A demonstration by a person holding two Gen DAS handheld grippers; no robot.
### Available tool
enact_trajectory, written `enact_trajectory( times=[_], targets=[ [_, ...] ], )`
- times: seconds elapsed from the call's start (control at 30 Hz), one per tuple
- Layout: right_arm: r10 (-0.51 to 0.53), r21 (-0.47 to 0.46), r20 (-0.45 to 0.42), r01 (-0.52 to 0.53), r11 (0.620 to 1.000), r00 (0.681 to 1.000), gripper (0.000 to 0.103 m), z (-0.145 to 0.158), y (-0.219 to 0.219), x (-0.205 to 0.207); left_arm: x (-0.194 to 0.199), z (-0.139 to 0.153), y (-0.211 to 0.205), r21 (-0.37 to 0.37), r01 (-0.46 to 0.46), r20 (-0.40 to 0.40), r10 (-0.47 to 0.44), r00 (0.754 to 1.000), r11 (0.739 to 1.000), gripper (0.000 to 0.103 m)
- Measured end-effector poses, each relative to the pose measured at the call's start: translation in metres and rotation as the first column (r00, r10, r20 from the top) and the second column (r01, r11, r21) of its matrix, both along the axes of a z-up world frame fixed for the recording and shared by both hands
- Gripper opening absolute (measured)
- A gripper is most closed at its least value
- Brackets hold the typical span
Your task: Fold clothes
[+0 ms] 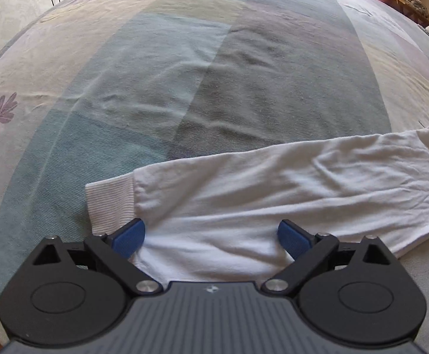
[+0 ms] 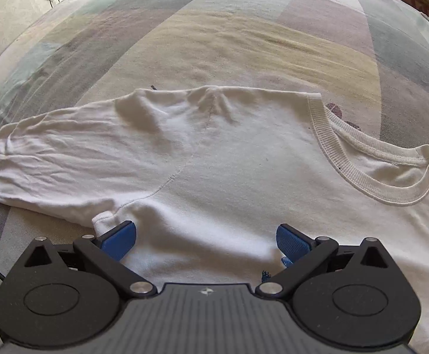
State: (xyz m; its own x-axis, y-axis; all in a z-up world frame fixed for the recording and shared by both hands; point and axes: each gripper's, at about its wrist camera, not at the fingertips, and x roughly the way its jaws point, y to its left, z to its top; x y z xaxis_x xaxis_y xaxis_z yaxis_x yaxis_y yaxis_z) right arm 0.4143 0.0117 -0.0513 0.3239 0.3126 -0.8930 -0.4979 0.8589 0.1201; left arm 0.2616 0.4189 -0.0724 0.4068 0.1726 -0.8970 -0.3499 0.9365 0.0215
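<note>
Shirt (image 2: 229, 162) lies flat under both wide-open claws, left claw (image 1: 211, 237) over its sleeve (image 1: 273, 183).

soft daylight, even and bright; heavy fisheye bending at edges; corners dark, slightly blurred.
</note>
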Motion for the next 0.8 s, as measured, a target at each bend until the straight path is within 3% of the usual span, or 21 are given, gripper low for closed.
enact_trajectory(
  times=[0.17, 0.23, 0.37, 0.5, 0.57, 0.67, 0.8],
  targets=[
    [0.036, 0.069, 0.072, -0.041, 0.997, 0.997, 0.103, 0.019, 0.022, -0.005, 0.012, -0.010, -0.007, 0.065, 0.039, -0.029, -0.037, 0.999, 0.997, 0.100],
    [0.064, 0.112, 0.026, -0.066, 0.992, 0.998, 0.103, 0.016, 0.042, -0.009, 0.008, -0.011, -0.001, 0.033, 0.010, -0.016, -0.010, 1.000, 0.999, 0.100],
    [0.117, 0.171, -0.138, -0.093, 0.981, 0.983, 0.103, -0.008, 0.083, -0.029, 0.004, -0.009, 0.002, 0.053, 0.035, -0.025, -0.034, 0.999, 0.998, 0.100],
    [0.113, 0.060, -0.101, -0.108, 0.992, 0.988, 0.103, -0.011, 0.110, -0.048, 0.005, 0.003, -0.003, 0.110, 0.054, -0.040, -0.049, 0.998, 0.992, 0.097],
    [0.100, 0.083, -0.107, -0.091, 0.992, 0.989, 0.103, -0.002, 0.104, -0.046, 0.003, 0.009, -0.006, 0.105, 0.063, -0.024, -0.061, 0.998, 0.992, 0.097],
    [-0.015, 0.084, -0.139, 0.027, 0.996, 0.990, 0.103, 0.006, 0.083, -0.040, 0.005, 0.004, -0.010, 0.073, 0.060, -0.039, -0.058, 0.998, 0.995, 0.097],
    [-0.046, 0.126, -0.242, 0.079, 0.989, 0.969, 0.103, -0.007, 0.081, -0.039, 0.006, -0.003, -0.017, 0.052, 0.054, -0.027, -0.053, 0.998, 0.997, 0.097]
  ],
)
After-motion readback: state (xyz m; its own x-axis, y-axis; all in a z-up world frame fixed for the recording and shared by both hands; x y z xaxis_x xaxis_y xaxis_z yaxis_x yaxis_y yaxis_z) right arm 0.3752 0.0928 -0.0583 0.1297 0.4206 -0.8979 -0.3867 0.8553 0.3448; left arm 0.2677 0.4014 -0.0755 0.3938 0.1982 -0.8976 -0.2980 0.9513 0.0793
